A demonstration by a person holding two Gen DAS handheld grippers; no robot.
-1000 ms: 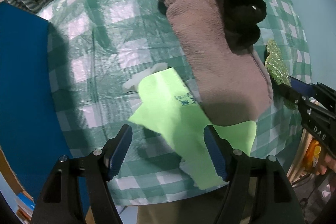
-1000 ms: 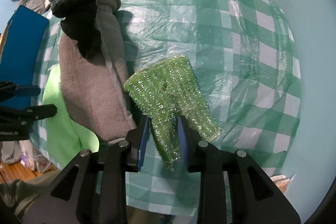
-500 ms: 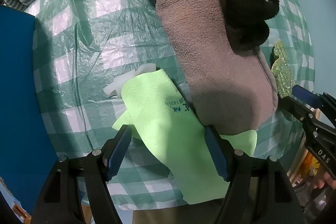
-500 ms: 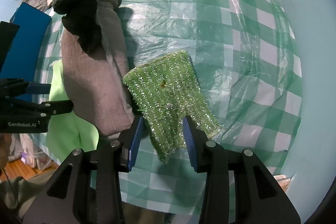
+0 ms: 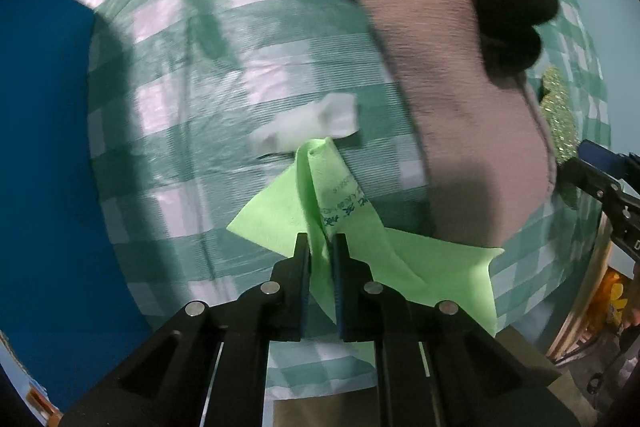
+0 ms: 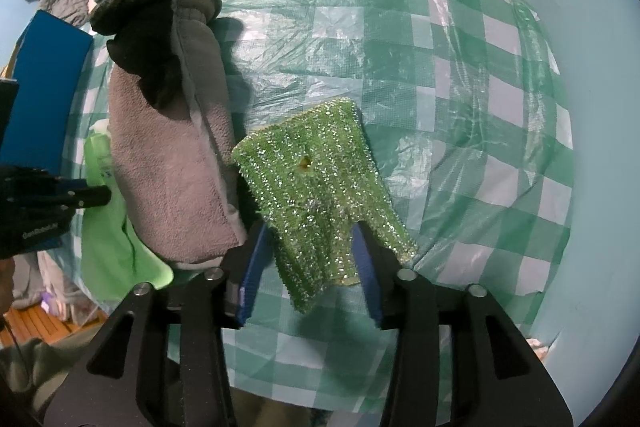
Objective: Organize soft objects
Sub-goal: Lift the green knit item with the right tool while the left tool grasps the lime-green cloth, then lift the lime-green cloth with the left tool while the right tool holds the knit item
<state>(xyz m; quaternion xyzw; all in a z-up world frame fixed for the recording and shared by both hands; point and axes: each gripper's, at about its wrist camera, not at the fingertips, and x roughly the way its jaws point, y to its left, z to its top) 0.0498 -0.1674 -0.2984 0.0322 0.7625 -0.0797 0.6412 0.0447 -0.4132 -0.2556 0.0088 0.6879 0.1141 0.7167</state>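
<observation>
Left wrist view: left gripper (image 5: 321, 247) pinches the green cloth (image 5: 344, 223) into a ridge for lifting; right gripper (image 6: 310, 239) is opening around the sparkly scrubber (image 6: 316, 183).

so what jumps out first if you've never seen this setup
The bright green cloth pinched into a ridge by the left gripper, near the table's front edge. Then the glittery green scrubber lying flat between the opening right gripper, with the big grey fleece bundle between the two.
</observation>
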